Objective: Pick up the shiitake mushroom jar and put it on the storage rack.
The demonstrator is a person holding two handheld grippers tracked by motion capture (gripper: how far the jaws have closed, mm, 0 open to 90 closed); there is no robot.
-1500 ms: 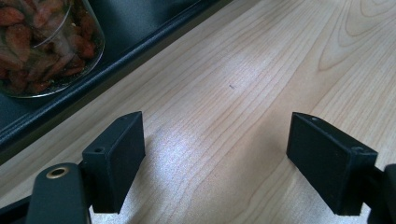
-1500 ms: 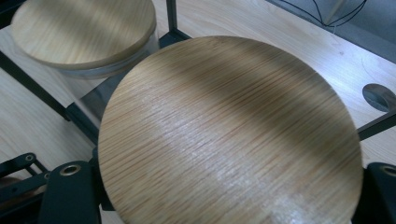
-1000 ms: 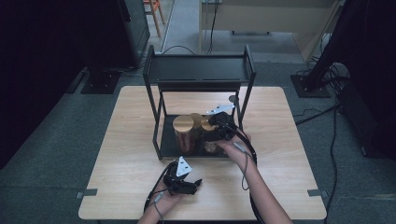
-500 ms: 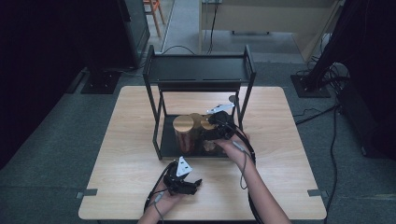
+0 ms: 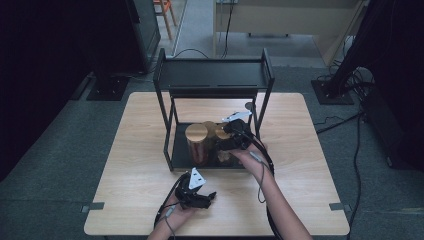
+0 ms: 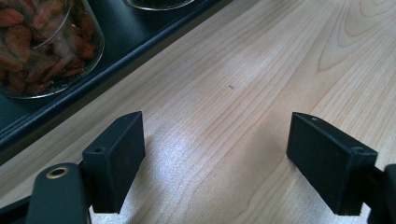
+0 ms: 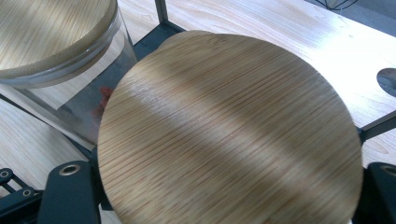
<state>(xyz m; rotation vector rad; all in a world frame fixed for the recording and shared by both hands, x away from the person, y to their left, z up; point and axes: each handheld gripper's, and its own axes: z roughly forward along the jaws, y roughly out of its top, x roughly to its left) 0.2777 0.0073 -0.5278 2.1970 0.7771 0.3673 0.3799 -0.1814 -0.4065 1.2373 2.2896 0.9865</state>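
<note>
Right gripper view: right gripper (image 5: 231, 141) unmoved since a second ago, jaws clamped round bamboo-lidded jar (image 7: 229, 135) on rack's (image 5: 172, 150) lower shelf; lift likely next. Left gripper (image 6: 229, 163) idle, jaws apart, near table's (image 5: 125, 165) front edge.

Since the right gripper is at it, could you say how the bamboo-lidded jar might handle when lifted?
The jar looks glass-walled, so probably fragile and slippery at the sides. Its flat bamboo lid may sit loose and could come off. It stands close to a second jar on the shelf, so they might knock.

High view dim, dark at left and right edges, table (image 5: 140, 150) evenly lit. Gripper views bright and sharp; glare streak across bamboo lid (image 7: 229, 135), near jaws slightly soft
</note>
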